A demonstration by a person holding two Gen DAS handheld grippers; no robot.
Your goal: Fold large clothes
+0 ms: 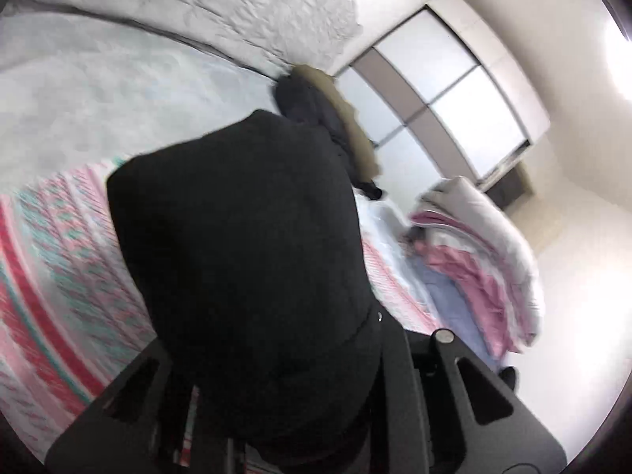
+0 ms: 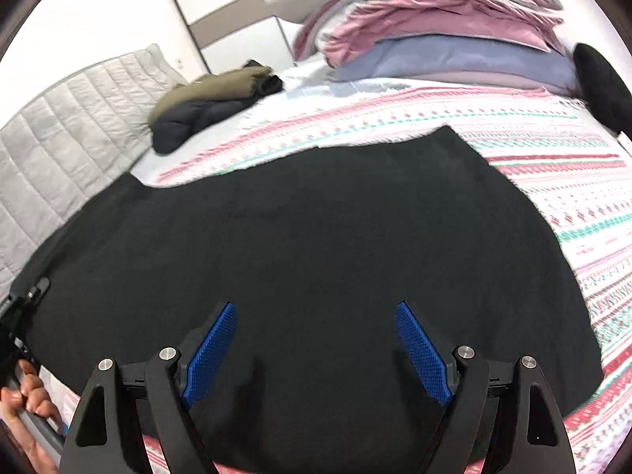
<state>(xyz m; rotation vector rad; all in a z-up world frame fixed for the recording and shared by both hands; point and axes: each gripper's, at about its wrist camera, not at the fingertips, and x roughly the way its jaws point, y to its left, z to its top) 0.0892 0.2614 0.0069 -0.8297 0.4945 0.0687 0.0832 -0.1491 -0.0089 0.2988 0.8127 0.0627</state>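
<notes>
A large black garment point(image 2: 316, 237) lies spread flat across the patterned bedspread point(image 2: 572, 205). My right gripper point(image 2: 316, 339) hovers just over its near part, open, with its blue pads point(image 2: 209, 351) wide apart and nothing between them. In the left wrist view one end of the black garment point(image 1: 237, 237) is bunched and lifted off the bedspread point(image 1: 47, 256). My left gripper point(image 1: 276, 375) is shut on it, and the cloth hides the fingertips. At the far left of the right wrist view, a person's hand point(image 2: 27, 399) holds the left gripper's handle at the garment's edge.
A folded dark jacket with an olive lining point(image 2: 209, 98) lies at the far side of the bed. A stack of pink, blue and white bedding point(image 2: 434, 31) sits at the back right. A grey quilted pad point(image 2: 59, 126) borders the left. Wardrobe doors point(image 1: 454, 91) stand beyond.
</notes>
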